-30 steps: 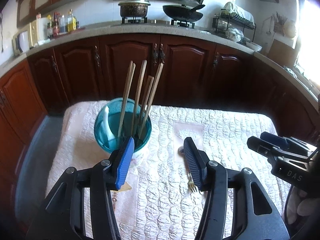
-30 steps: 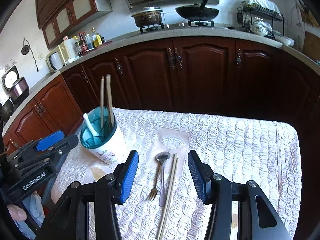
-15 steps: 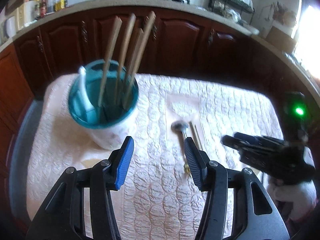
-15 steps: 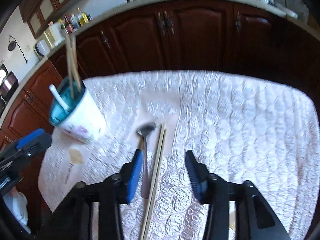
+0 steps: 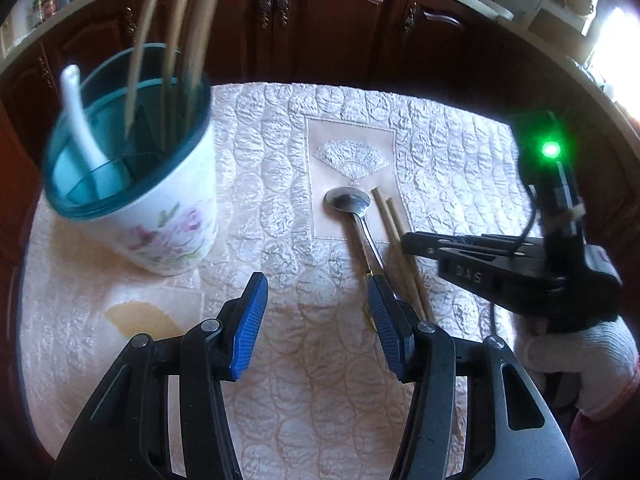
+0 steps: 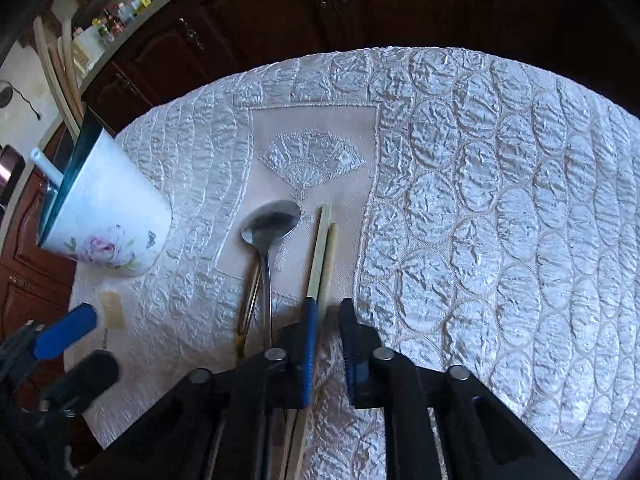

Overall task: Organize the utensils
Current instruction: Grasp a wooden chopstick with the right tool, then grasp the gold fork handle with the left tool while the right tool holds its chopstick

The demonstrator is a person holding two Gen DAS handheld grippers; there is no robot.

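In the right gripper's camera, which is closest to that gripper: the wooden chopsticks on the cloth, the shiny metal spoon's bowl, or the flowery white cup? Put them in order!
From the right gripper, nearest first:
1. The pair of pale wooden chopsticks, lying on the cloth with the blue fingertips right over them.
2. The round bowl of the shiny metal spoon, just left of the chopsticks and farther ahead.
3. The flowery white cup with the teal rim, far off to the left.
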